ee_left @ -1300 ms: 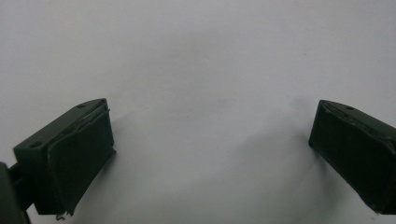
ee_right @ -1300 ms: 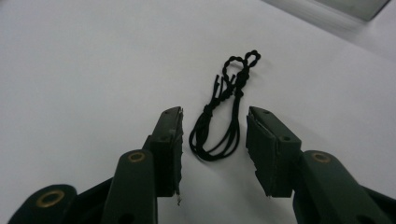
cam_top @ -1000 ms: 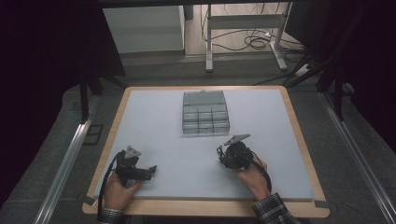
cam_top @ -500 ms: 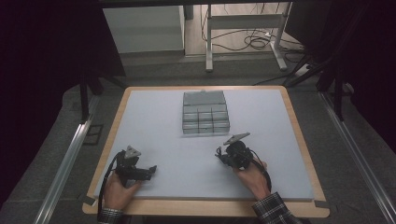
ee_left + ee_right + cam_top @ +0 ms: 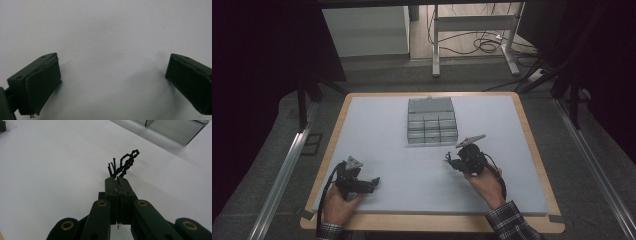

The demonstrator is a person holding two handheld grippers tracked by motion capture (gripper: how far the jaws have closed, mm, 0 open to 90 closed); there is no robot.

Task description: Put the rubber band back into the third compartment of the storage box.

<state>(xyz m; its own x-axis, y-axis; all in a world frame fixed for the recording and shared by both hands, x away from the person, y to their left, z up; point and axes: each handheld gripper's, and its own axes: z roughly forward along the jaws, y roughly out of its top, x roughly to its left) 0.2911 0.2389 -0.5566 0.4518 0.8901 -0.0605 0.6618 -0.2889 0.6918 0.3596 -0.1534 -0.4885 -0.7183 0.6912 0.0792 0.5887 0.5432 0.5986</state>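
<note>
Near the organizer box [image 5: 432,121], right gripper [image 5: 117,180] (clamped) pinching twisted wire [image 5: 125,165]

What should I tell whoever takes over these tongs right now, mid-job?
Right tongs: shut on a black twisted wire tie, held above the mat, short of the grey compartment box.
Left tongs: open, nothing between them, low over the mat at the near left.
Done: tie picked up.
Left, probably: carry the tie to the box and release it into a compartment; which one I cannot tell.
</note>
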